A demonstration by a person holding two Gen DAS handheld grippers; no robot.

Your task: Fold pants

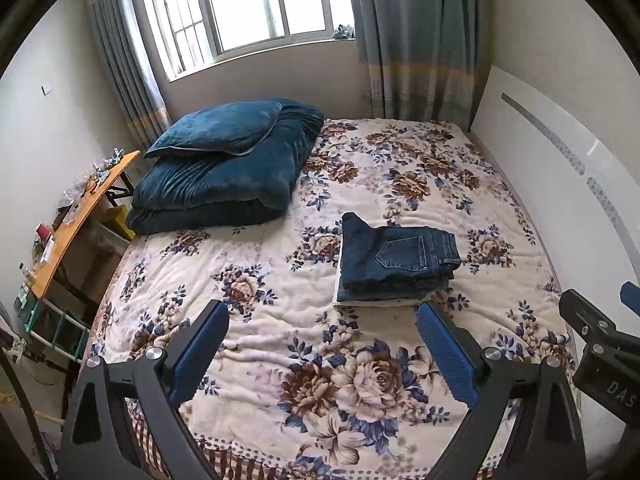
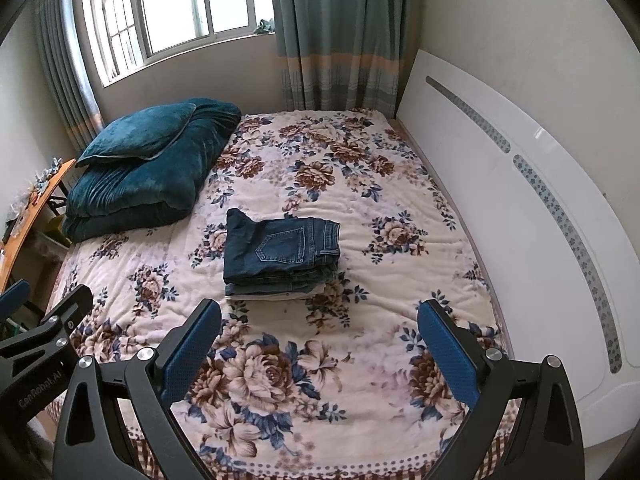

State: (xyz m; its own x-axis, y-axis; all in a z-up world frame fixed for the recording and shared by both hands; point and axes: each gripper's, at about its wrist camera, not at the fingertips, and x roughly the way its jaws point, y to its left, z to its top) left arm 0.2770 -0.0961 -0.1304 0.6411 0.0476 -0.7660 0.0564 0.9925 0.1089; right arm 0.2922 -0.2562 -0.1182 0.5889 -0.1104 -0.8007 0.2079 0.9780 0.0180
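Dark blue jeans (image 1: 394, 262) lie folded in a neat stack on the floral bed cover (image 1: 280, 280), back pocket up, with a pale layer under them. They also show in the right wrist view (image 2: 280, 254). My left gripper (image 1: 322, 316) is open and empty, held above the bed, short of the stack's near edge. My right gripper (image 2: 320, 314) is open and empty, also above the bed, just short of the stack. Each gripper shows at the edge of the other's view, the right one (image 1: 600, 332) and the left one (image 2: 48, 320).
A folded teal quilt with a pillow (image 1: 224, 168) lies at the bed's far left. A white headboard (image 2: 520, 200) runs along the right. A wooden side table (image 1: 68, 236) with small items stands left of the bed. A window and curtains (image 1: 416, 40) are behind.
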